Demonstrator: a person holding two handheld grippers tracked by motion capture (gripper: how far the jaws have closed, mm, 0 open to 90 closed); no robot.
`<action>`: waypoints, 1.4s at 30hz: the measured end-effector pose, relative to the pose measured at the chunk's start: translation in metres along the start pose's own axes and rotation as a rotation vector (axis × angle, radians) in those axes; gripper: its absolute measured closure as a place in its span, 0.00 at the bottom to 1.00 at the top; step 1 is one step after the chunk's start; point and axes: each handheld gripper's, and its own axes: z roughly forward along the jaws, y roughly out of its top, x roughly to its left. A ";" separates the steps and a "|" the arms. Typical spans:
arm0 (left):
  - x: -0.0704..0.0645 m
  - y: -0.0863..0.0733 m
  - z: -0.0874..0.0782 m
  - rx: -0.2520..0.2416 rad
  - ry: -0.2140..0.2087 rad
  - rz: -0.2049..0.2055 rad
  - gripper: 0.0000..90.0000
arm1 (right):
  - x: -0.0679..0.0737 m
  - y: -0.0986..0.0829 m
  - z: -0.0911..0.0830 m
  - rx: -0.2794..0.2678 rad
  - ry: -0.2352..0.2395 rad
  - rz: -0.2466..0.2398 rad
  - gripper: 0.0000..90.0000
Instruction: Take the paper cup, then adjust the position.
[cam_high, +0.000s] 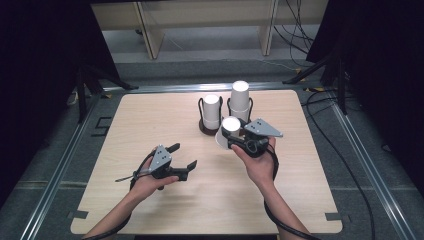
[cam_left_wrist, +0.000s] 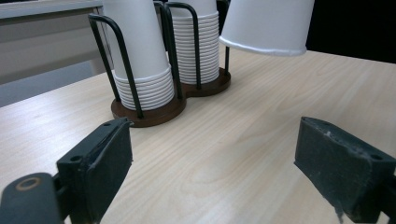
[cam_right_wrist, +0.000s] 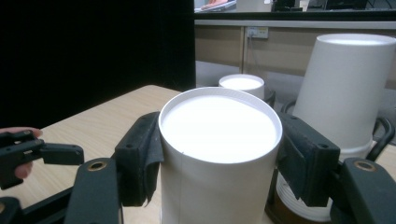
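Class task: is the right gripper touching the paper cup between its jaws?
Touching. In the right gripper view, the right gripper has both jaw pads pressed against the paper cup's sides.

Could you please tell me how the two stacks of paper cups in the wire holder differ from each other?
In the high view, the right stack rises higher than the left stack. The left stack stands farther from the cup gripped in the right claw; the right stack stands just behind it. Both are white, upside down, and caged by the wire holder.
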 end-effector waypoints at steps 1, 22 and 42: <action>0.000 0.000 0.000 0.000 0.000 0.000 0.12 | 0.000 0.000 0.000 0.000 0.000 0.000 0.40; -0.015 -0.015 -0.023 0.001 0.018 -0.009 0.12 | 0.008 -0.025 -0.025 0.010 0.018 0.017 0.40; -0.019 -0.016 -0.008 0.010 -0.005 -0.029 0.12 | -0.038 -0.051 -0.071 -0.001 -0.039 0.321 0.40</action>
